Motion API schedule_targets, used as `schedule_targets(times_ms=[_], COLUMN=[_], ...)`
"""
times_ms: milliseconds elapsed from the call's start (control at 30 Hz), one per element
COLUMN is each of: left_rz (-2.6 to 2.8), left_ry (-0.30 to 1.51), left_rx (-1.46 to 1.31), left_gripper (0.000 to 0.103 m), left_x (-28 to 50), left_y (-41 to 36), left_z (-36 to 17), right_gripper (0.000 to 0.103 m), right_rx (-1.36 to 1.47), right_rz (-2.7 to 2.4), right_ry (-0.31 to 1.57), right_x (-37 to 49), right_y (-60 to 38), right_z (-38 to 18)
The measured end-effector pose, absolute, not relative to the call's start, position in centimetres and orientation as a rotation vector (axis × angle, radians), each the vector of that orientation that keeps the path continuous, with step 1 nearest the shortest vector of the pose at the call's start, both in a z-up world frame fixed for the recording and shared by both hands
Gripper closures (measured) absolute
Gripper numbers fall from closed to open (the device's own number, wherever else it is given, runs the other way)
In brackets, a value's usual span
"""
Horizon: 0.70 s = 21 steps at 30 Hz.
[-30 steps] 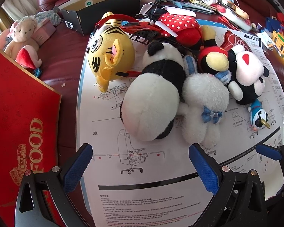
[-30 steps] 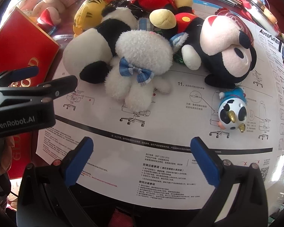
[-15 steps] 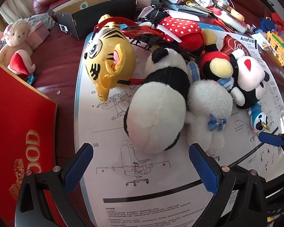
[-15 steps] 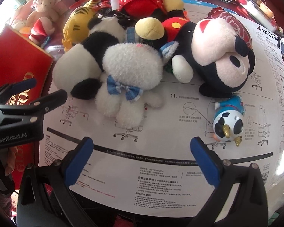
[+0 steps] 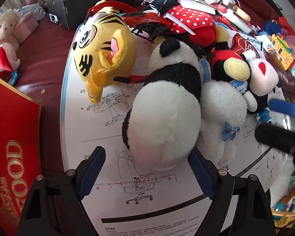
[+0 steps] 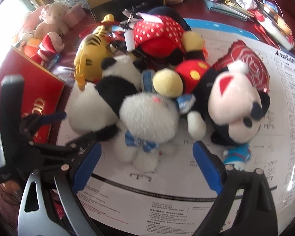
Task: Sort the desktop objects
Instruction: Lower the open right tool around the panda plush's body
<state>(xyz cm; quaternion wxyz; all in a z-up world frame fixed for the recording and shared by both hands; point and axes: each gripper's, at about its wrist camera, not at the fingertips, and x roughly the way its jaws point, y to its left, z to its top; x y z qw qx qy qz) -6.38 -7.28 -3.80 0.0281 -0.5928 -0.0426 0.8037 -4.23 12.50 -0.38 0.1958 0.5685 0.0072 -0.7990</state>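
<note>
Both grippers have come closer to the toy pile over the last second. The left gripper, jaws wide and empty, now has the panda plush at the centre of its frame, just reaching between the pads. The right gripper, also wide and empty, faces the white plush at lower centre. A grasp on each seems near.

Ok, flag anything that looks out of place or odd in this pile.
The red toy helicopter is wedged among the soft toys, its skids between the tiger plush and the panda: the one hard toy in the heap. The plushes lie toppled on an unfolded chair-assembly sheet.
</note>
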Motion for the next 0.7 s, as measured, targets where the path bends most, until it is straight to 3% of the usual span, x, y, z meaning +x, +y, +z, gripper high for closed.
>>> schedule_targets(times_ms=[267, 633, 700], left_rz=[2.470, 2.445, 2.441], left_ry=[-0.200, -0.275, -0.300], left_rx=[-1.816, -1.806, -1.810], left_gripper=[0.018, 0.017, 0.022], left_x=[-6.4, -6.9, -6.9], left_y=[-8.0, -8.5, -8.4], left_z=[-3.8, -3.9, -4.1], right_gripper=[0.023, 0.022, 0.025], right_rx=[1.585, 1.669, 1.655], right_rz=[-2.159, -2.083, -2.076], right_ry=[-0.021, -0.037, -0.045], right_x=[-9.5, -12.8, -12.7], right_y=[6.1, 2.4, 2.1], right_z=[-0.6, -4.4, -4.7])
